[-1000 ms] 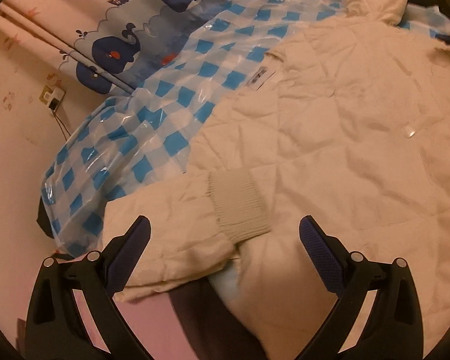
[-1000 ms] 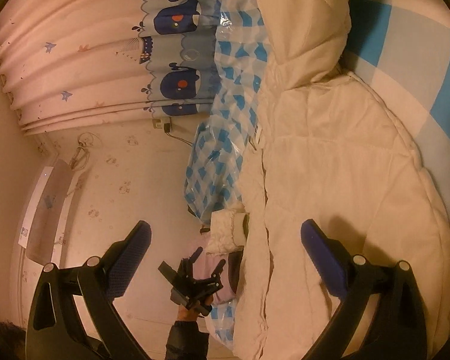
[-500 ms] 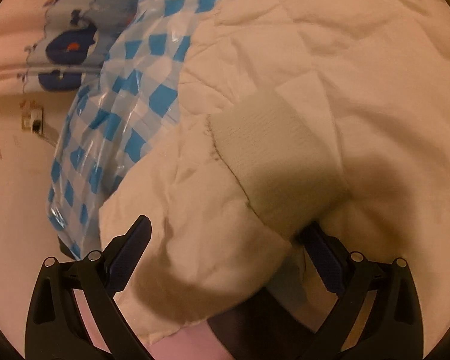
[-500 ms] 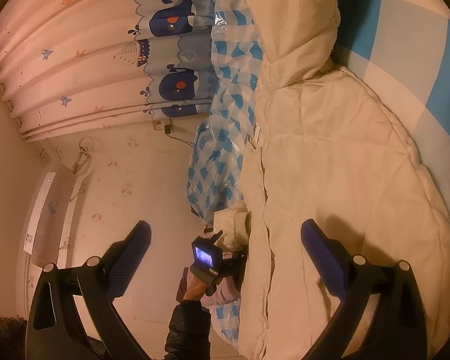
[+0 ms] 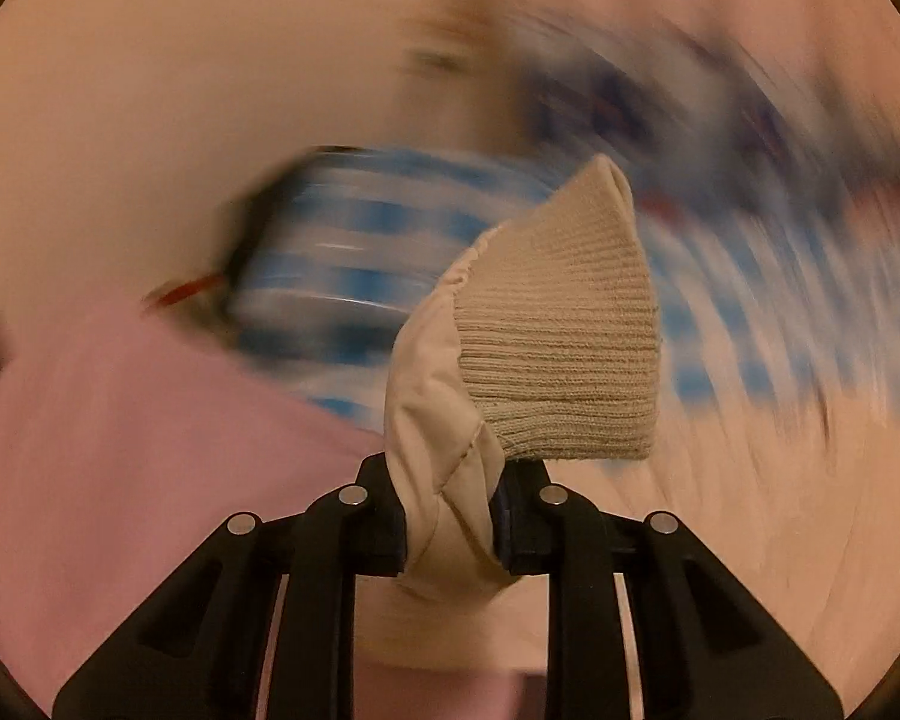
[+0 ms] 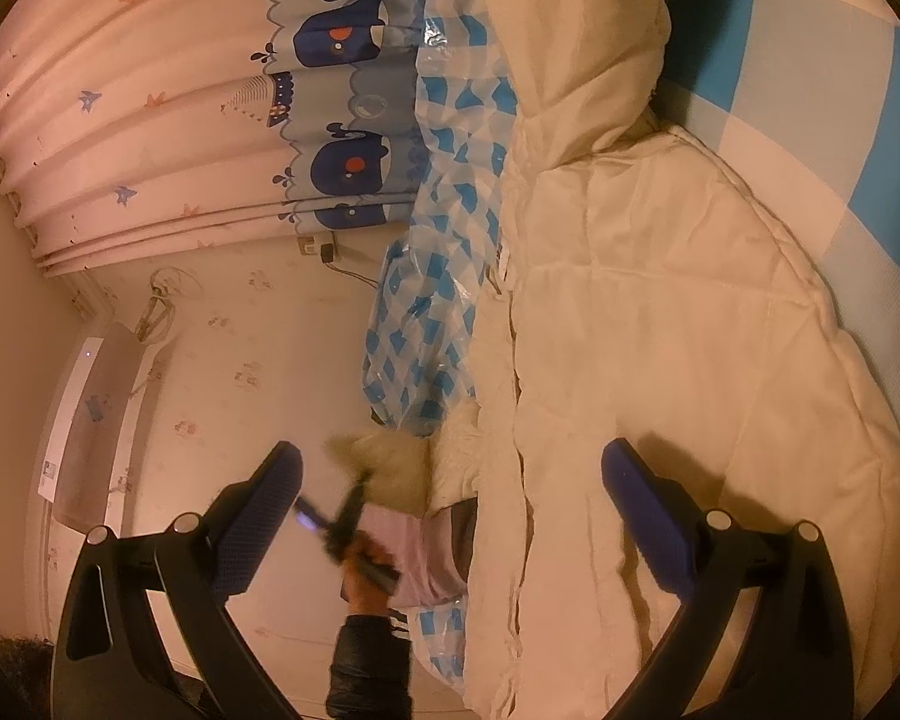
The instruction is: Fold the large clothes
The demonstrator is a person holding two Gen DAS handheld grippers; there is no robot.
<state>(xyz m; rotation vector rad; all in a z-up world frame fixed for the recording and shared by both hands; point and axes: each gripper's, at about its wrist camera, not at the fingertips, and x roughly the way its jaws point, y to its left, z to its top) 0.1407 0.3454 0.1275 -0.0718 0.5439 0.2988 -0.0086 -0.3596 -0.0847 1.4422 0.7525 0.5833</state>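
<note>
Sleeve [image 5: 444, 462] of the cream quilted jacket [image 6: 660, 360] sits pinched between the black fingers of the left gripper [image 5: 450, 516]; its jaws have just been closing, and the smooth, stitched fabric bunches between the pads. Ribbed knit cuff [image 5: 564, 354], beige and tapering to a soft point, stands up just beyond the pinch. Background in the left wrist view is motion-blurred: a pink surface at lower left and blue-white checks behind the cuff. A second ago the same sleeve lay flat on the jacket body between wide-apart jaws.

Right gripper [image 6: 450, 504] has its blue-padded fingers spread, nothing between them, over the near edge of the bed. Jacket lies puffy and diamond-quilted along the bed, hood end far, on a glossy blue-and-white checked plastic sheet [image 6: 444, 252]. At the bed's near left corner the person's hand [image 6: 369, 570], dark sleeve below it, holds the left gripper with the sleeve end raised; earlier it was low against the bed edge. Farther off, pleated whale-print curtain [image 6: 210, 102] hangs at the wall.
</note>
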